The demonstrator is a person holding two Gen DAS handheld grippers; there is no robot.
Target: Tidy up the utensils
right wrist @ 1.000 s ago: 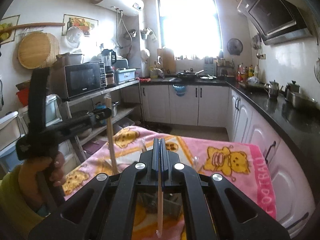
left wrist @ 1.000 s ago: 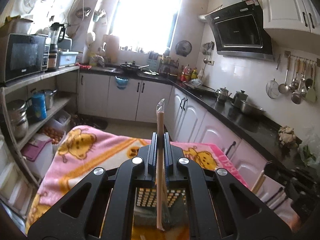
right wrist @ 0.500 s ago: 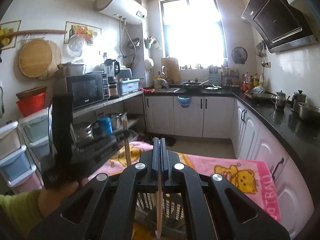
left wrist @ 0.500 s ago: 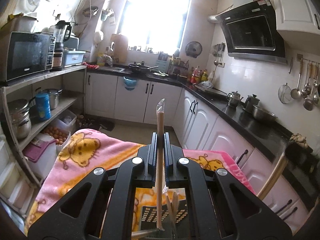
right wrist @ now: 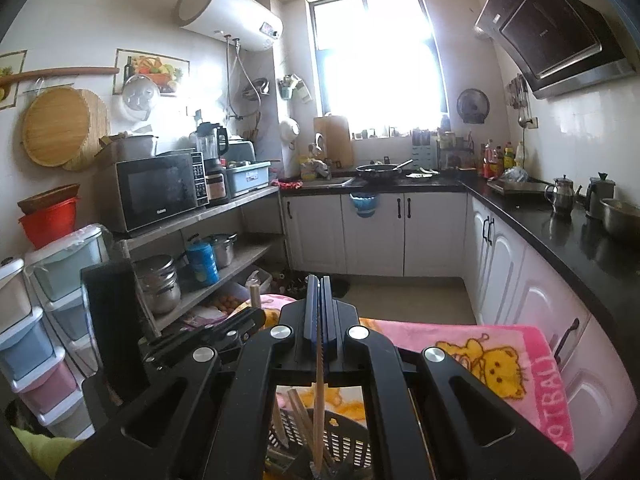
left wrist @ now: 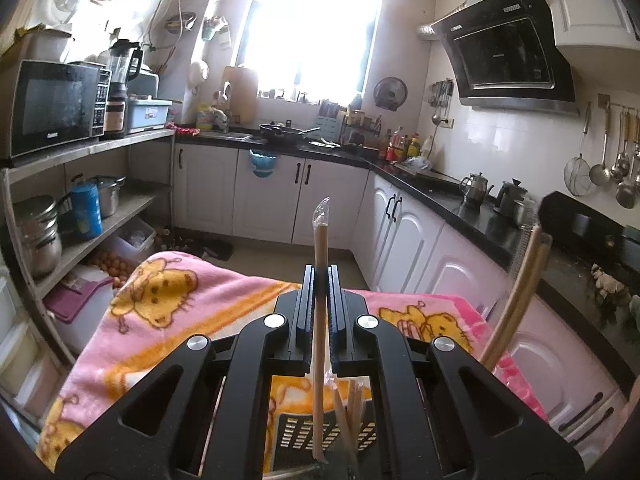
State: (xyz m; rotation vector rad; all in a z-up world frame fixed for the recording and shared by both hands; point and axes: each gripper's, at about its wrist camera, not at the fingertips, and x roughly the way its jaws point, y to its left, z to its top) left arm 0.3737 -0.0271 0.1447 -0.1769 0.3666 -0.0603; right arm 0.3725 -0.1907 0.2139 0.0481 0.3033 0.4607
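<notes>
My left gripper (left wrist: pixel 319 274) is shut on a plastic-wrapped pair of chopsticks (left wrist: pixel 320 248) that stands upright. Its lower end hangs over the black perforated basket (left wrist: pixel 294 434), which holds several loose chopsticks (left wrist: pixel 352 404). My right gripper (right wrist: pixel 319 280) is shut on a thin wooden chopstick (right wrist: pixel 318 404) whose lower end dips into the same basket (right wrist: pixel 352 446). In the left wrist view the right gripper's chopstick (left wrist: pixel 516 300) shows at the right. The left gripper (right wrist: pixel 200 340) shows close on the left in the right wrist view.
The basket stands on a table under a pink blanket (left wrist: pixel 168 312) with yellow bears. Left are open shelves with a microwave (right wrist: pixel 156 192) and pots, and stacked plastic drawers (right wrist: pixel 28 332). A black counter (right wrist: pixel 560 232) with kettles runs along the right. A yellow-green sleeve (right wrist: pixel 36 450) is bottom left.
Both grippers have moved in over the basket, which now sits lower in both views. The right gripper and its chopstick have come nearer in the left view. Both grips are unchanged.
</notes>
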